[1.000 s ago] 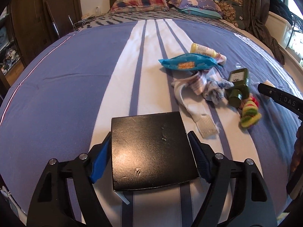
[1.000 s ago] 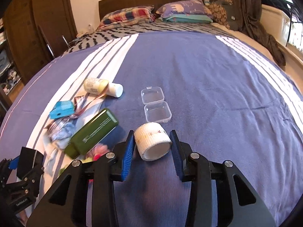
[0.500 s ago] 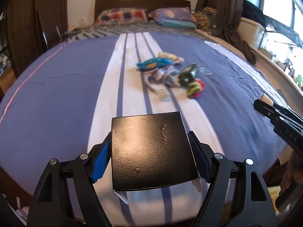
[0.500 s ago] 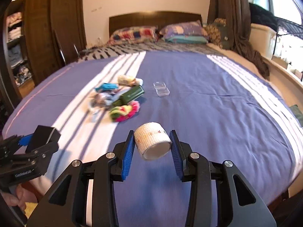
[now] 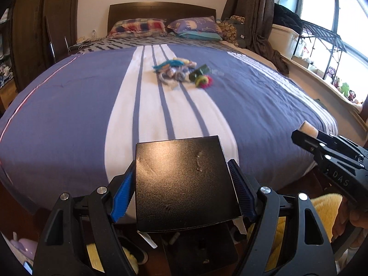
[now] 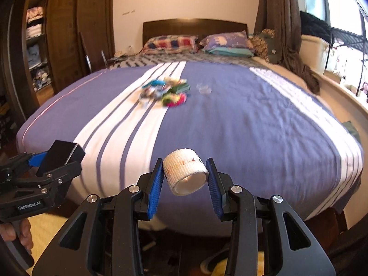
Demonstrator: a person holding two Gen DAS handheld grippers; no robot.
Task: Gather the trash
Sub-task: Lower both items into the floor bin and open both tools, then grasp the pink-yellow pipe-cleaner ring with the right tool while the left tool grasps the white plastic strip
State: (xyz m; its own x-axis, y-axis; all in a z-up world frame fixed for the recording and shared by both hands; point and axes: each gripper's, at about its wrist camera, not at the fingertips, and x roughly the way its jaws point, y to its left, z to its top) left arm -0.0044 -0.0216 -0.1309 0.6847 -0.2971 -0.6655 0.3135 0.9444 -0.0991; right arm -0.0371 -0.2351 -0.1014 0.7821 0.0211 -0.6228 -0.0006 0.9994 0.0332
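My left gripper (image 5: 181, 184) is shut on a flat black box (image 5: 184, 179), held past the foot of the bed (image 5: 69, 105). The same black box (image 6: 62, 155) shows at the left of the right wrist view, in the left gripper (image 6: 49, 161). My right gripper (image 6: 185, 176) is shut on a white bandage roll (image 6: 185, 172), its open end facing me. That roll (image 5: 308, 127) peeks out beyond the right gripper (image 5: 306, 135) at the right edge of the left wrist view. A blurred pile of litter (image 5: 181, 71) lies far up the bed, with a clear plastic case (image 6: 204, 88) beside it.
The bed has a purple cover with white stripes, pillows (image 5: 138, 26) and a dark headboard (image 6: 195, 26). A wooden wardrobe (image 6: 66, 30) stands left, curtains and a window ledge (image 5: 326, 80) right. Below the grippers lie dark floor and something yellow and fluffy (image 5: 322, 204).
Both grippers have pulled back from the litter pile to beyond the foot of the bed, each still holding its object. The floor now shows under them.
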